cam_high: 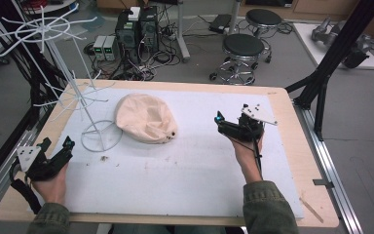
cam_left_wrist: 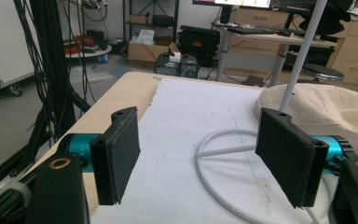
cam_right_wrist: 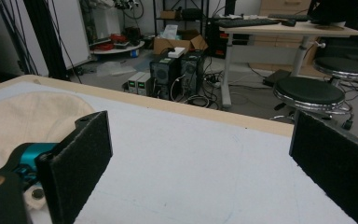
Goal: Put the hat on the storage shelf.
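As both grippers stand idle over the bench, the legend below fixes where the cloth cap lies relative to each.

Cloth cap point(cam_high: 143, 118): cream fabric, slumped flat on the white mat point(cam_high: 190, 170), left of centre and toward the far half of the bench point(cam_high: 292, 161); its long axis runs from far left to near right, with the small dark button end at the near right.

Wire hat stand point(cam_high: 85, 105): white, upright, its ring base point(cam_left_wrist: 223, 154) on the mat just left of the cap; base and cap look to be touching or nearly so, which cannot be settled from these views.

Left gripper point(cam_high: 56, 151): at the near left edge of the bench, jaws spread wide and holding nothing; the ring base lies directly ahead between the jaws, and the cap point(cam_left_wrist: 326, 109) lies beyond it to the right.

Right gripper point(cam_high: 233, 124): right of centre, jaws spread wide and holding nothing; the cap point(cam_right_wrist: 23, 121) lies to its left, beside the left jaw rather than between the pair.

Nearer hand: the right, judged by the clear mat between it and the cap's button end; the left has the stand in its path.

Coming move, as a judgement: the right gripper must turn and travel left to bring the cap's near right edge between its jaws.
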`<state>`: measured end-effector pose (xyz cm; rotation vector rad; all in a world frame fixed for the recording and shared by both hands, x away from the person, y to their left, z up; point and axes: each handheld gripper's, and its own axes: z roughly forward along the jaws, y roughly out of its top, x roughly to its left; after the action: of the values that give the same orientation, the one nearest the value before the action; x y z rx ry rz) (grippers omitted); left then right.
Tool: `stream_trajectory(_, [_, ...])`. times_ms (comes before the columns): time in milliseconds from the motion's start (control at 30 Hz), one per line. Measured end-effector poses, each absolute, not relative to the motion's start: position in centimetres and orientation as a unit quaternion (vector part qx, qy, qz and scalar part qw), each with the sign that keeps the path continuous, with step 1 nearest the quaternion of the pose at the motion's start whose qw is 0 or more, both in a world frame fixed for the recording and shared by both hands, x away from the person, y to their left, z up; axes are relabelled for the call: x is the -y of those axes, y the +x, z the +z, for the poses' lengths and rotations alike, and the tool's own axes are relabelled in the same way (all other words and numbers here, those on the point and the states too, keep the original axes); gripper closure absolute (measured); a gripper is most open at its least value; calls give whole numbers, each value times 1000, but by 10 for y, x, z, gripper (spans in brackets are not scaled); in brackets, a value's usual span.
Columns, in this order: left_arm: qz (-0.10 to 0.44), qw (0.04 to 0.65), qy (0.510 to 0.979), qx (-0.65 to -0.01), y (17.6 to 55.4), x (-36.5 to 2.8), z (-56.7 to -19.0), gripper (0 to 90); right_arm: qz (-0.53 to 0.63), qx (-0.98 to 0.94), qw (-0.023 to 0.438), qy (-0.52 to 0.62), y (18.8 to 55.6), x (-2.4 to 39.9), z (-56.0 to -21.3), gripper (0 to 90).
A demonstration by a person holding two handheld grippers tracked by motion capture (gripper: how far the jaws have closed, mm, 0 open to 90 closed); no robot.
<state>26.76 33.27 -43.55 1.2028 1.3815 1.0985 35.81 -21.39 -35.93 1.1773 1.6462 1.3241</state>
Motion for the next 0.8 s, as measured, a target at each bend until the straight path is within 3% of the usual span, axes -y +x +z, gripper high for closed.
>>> stream_trajectory(800, [441, 489, 489, -571, 268, -331, -436, 303, 510, -681, 316, 420, 399, 156, -346, 48])
